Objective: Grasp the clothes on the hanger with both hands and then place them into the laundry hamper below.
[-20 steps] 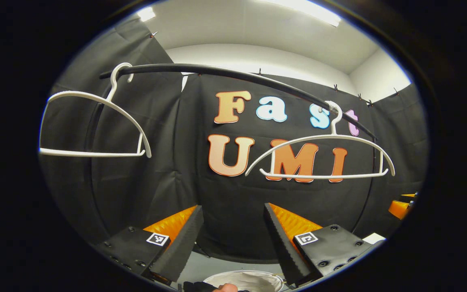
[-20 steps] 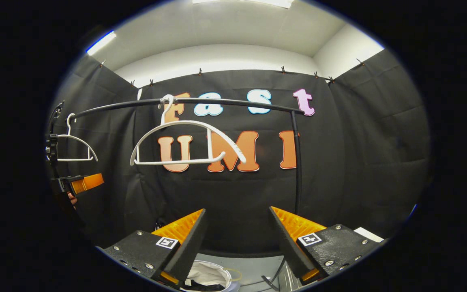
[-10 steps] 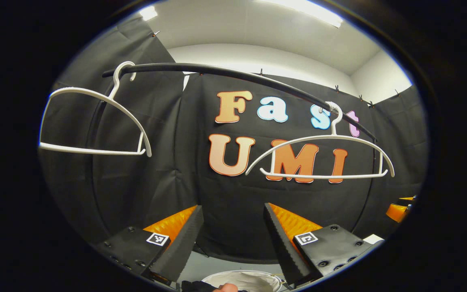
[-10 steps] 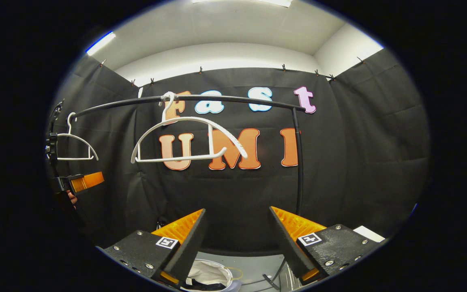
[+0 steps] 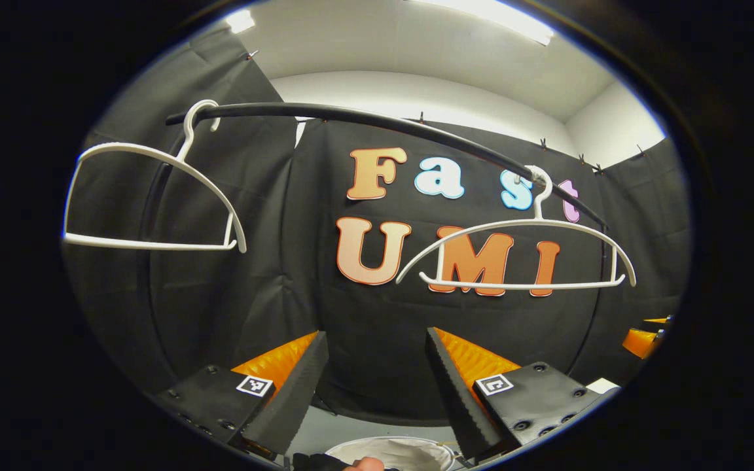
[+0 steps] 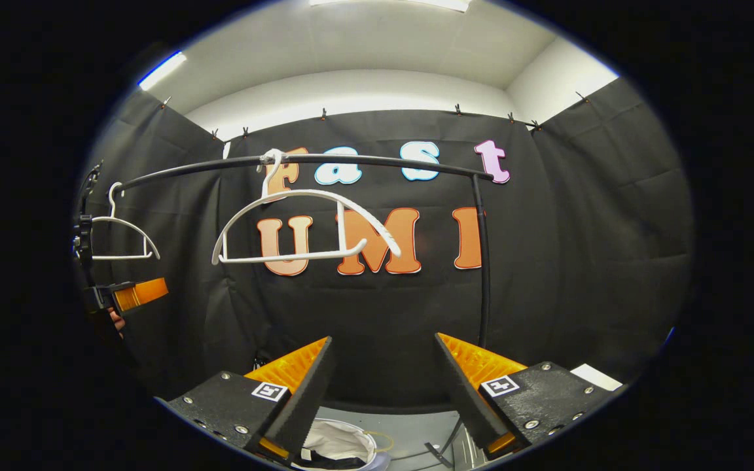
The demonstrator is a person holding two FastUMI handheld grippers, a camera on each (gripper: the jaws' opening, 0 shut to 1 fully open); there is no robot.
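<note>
Left hanger [image 5: 154, 196] bare, right hanger [image 5: 518, 255] bare on the rail [image 5: 377, 124]; clothes sit low in the hamper [image 6: 341, 445]; left gripper [image 5: 370, 386] and right gripper [image 6: 383, 386] released, jaws apart, empty. Risk: lowering blind snags a hanger or tips the hamper.

— What's your rail [image 6: 364, 159] carrying?
— Two bare white hangers: one [image 6: 305, 226] hooked near its middle, the other [image 6: 122, 237] far left. Below, your hamper [image 6: 341, 445] sits on the floor [image 6: 410, 437].
</note>
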